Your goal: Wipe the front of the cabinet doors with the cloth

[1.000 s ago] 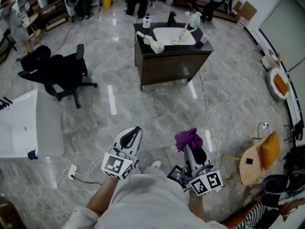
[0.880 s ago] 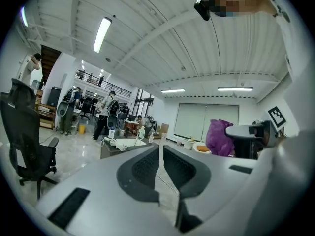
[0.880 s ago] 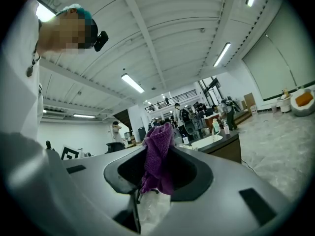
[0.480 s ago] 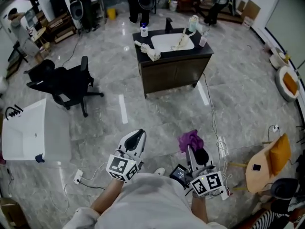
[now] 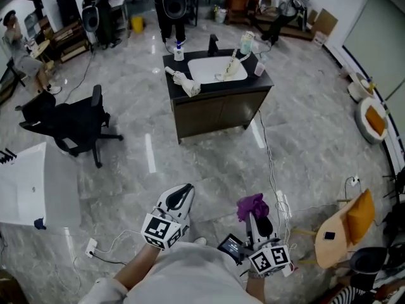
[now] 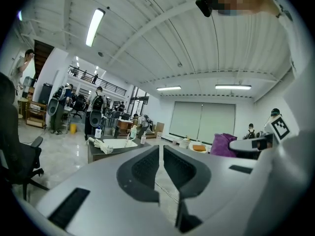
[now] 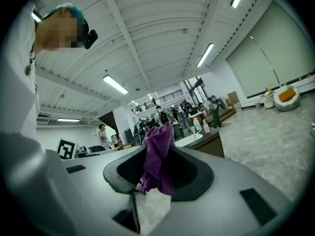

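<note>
Grey marble floor (image 5: pixel 209 163) is stretching ahead of me, with the dark cabinet (image 5: pixel 218 103) standing far off at the centre, its doors (image 5: pixel 212 114) facing me. I am holding the right gripper (image 5: pixel 254 213) near my body, its jaws clamping the purple cloth (image 5: pixel 251 204), well apart from the cabinet. I am carrying the left gripper (image 5: pixel 178 195) beside it, jaws drawn together to a thin slit, gripping nothing. A black office chair (image 5: pixel 69 122) is sitting far left.
</note>
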Tool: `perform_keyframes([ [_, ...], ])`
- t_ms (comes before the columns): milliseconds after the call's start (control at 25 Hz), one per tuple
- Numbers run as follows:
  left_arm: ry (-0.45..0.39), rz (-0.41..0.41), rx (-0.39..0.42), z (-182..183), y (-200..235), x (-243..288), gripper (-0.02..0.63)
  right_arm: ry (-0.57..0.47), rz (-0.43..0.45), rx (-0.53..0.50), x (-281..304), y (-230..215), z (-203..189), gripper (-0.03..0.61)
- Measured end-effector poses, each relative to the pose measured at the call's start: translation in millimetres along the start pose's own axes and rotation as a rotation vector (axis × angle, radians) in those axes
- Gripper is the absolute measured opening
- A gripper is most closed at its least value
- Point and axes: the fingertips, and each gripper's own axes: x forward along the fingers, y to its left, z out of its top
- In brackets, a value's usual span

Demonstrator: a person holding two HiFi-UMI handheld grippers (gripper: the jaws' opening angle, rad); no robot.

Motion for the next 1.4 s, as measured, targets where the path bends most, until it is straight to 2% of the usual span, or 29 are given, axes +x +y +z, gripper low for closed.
perform_keyframes([
  [120,0.033,-0.001,-0.032,-6.2,32.2,25.3,0.032,0.001,-0.033,-0.015,38.9,-4.2,11.2,0.144],
  [240,0.043,-0.03,-0.048,2.4,65.1,56.0,0.032,-0.032,-0.055,-0.013,82.3,-0.4,30.9,0.143],
  [360,0.009,-0.075,-0.025,22.2,93.6,91.7,0.032,-0.048,-0.06,-0.053,124.3,5.3,46.0,0.143],
  [480,-0.037,-0.125,-0.018,44.7,115.7,123.7,0.032,-0.047,-0.095,-0.121,159.0,3.5,56.8,0.143],
  [600,-0.061,-0.151,0.025,62.0,141.5,142.5,0.032,-0.053,-0.13,-0.144,186.5,0.7,59.6,0.143],
  [680,-0.067,-0.133,0.028,68.7,161.3,149.3,0.032,-0.034,-0.142,-0.156,201.6,-1.8,59.4,0.143],
  [840,-0.067,-0.068,-0.04,67.2,196.1,149.4,0.032,0.015,-0.147,-0.188,229.4,-11.3,61.6,0.144],
  [1120,-0.024,0.006,-0.064,57.7,220.8,165.8,0.032,0.041,-0.086,-0.253,281.0,-29.7,86.1,0.144],
  [1280,-0.037,0.078,-0.029,65.5,221.5,196.6,0.032,0.075,-0.03,-0.271,308.6,-73.0,90.9,0.144],
  [1400,-0.052,0.183,-0.012,69.7,228.4,225.2,0.032,0.088,0.028,-0.255,334.3,-115.6,96.2,0.144],
])
